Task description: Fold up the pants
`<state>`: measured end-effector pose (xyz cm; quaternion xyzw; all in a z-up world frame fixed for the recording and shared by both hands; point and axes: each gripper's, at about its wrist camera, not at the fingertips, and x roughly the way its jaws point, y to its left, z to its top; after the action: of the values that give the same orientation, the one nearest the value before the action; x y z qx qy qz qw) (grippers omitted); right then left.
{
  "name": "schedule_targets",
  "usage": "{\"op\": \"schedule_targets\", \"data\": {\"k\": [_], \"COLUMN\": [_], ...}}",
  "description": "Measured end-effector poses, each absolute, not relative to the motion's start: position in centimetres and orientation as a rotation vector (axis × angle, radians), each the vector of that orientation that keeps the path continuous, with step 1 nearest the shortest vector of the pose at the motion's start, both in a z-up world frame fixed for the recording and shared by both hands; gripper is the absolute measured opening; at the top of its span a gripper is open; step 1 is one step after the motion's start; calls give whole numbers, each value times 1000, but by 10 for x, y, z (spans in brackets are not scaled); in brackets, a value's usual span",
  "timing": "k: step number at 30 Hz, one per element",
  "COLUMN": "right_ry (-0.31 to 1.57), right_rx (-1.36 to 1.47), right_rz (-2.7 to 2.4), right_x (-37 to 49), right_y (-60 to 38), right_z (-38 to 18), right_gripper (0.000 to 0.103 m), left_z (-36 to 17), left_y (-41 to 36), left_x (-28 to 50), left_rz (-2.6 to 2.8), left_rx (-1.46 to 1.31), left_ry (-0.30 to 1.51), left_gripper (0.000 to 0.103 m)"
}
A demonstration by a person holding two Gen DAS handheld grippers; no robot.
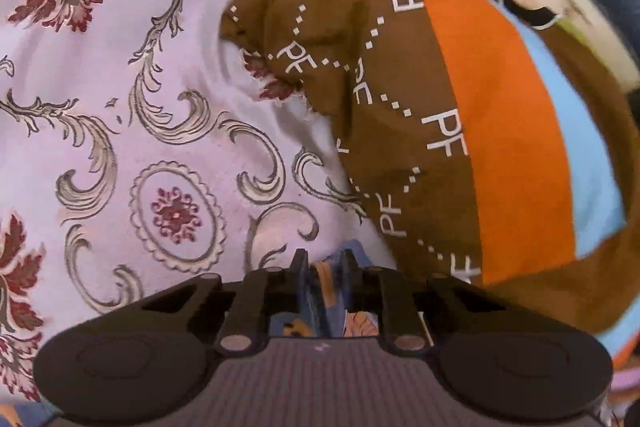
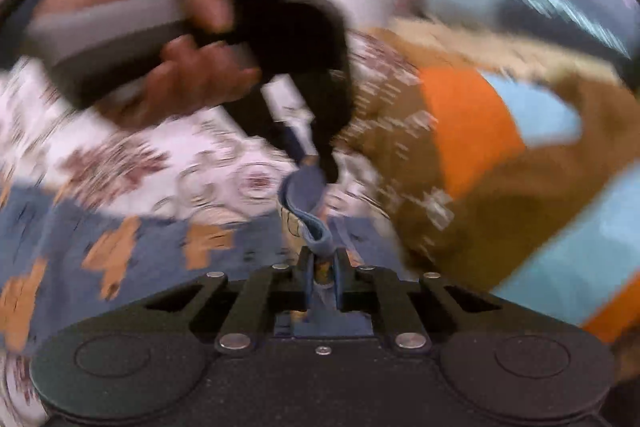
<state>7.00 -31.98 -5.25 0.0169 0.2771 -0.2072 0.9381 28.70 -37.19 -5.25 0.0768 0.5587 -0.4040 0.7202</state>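
Right wrist view motion-blurred: bedsheet [image 2: 132, 155] pattern smeared; pants [image 2: 168, 247] cut off by gripper body (print unreadable).

Matt black plastic left gripper [image 1: 325, 259] with shiny metal rivets is pinching soft blue printed cloth pants [image 1: 320, 291]; smooth floral woven bedspread [image 1: 132, 99] is lying at 9 o'clock, brown-orange matt cloth [image 1: 400, 87] at 2.
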Motion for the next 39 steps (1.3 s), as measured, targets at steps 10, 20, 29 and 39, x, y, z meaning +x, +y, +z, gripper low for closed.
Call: {"op": "schedule_targets", "data": {"k": [10,20,29,39], "right_ry": [641,524,686,782], "right_rx": [191,21,26,-71], "right_rz": [-601,-410,-224,-353], "right_x": [65,64,80,90], "right_y": [-356,-321,-318,-317], "right_z": [-68,-53,-68,-89], "right_gripper": [47,102,102,102], "left_z": [-78,-29,-25,-30], "left_y": [-397,-312,-99,135], "left_x": [275,254,253,260], "left_rz": [-824,-835,-713,-628], "left_rx": [134,85,142,101], "left_ry": [1203,973,994,1080], "left_gripper": [64,94,103,94]}}
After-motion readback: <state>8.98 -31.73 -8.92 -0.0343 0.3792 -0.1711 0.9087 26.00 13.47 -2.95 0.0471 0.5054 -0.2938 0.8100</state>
